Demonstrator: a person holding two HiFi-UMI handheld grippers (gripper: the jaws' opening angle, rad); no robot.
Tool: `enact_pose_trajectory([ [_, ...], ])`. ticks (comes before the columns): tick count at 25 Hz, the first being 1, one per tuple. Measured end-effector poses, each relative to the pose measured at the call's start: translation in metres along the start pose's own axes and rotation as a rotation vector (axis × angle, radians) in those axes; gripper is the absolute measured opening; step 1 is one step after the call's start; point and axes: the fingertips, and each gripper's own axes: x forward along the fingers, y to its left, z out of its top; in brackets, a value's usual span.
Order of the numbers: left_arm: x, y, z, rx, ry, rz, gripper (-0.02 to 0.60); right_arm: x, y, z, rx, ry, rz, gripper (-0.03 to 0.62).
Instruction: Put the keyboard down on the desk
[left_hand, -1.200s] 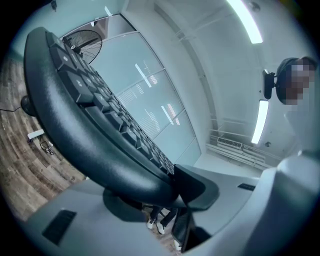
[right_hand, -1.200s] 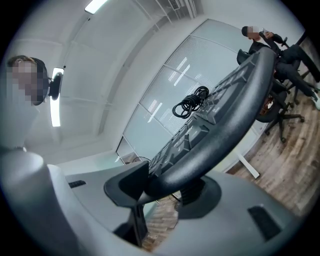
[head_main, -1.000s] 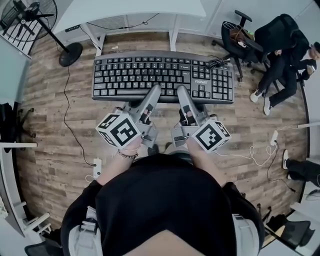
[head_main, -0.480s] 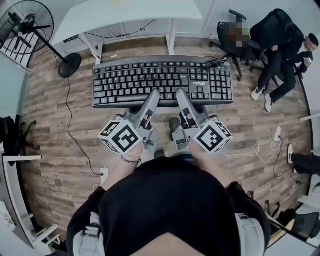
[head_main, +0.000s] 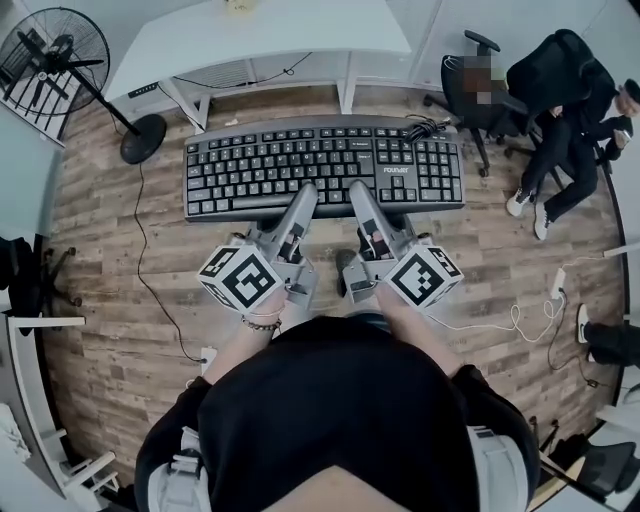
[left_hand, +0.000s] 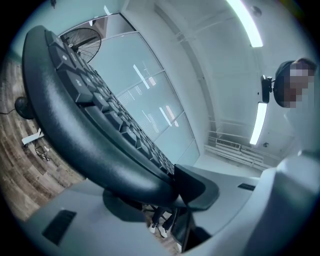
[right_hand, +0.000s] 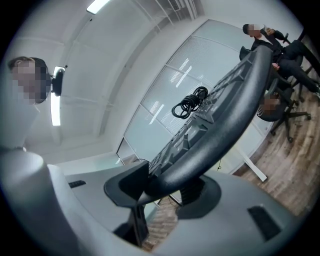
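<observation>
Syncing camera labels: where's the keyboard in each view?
Head view: keyboard upper centre, keys up.
Left gripper view: keyboard front edge sweeps from upper left to lower centre.
Right gripper view: keyboard front edge runs from upper right to lower centre.
Shared landmark: wood floor.

Black keyboard over wood floor, front edge clamped by left gripper, right gripper; white desk beyond.

1 kbd, 2 claws, 1 fan, 1 desk — maybe 2 chairs.
</observation>
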Motion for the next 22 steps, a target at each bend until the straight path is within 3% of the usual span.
enact_pose_trajectory([
  [8,0.085,0.037,0.024,-0.006,-0.005,0.030,0.170,0.075,-0.051,0.039,0.017,0.026,0.011,0.176],
  [22,0.173,0.063,0.053,0.019,-0.035,0.041,0.172,0.150,-0.096,0.087,0.019,0.039,0.056,0.178],
])
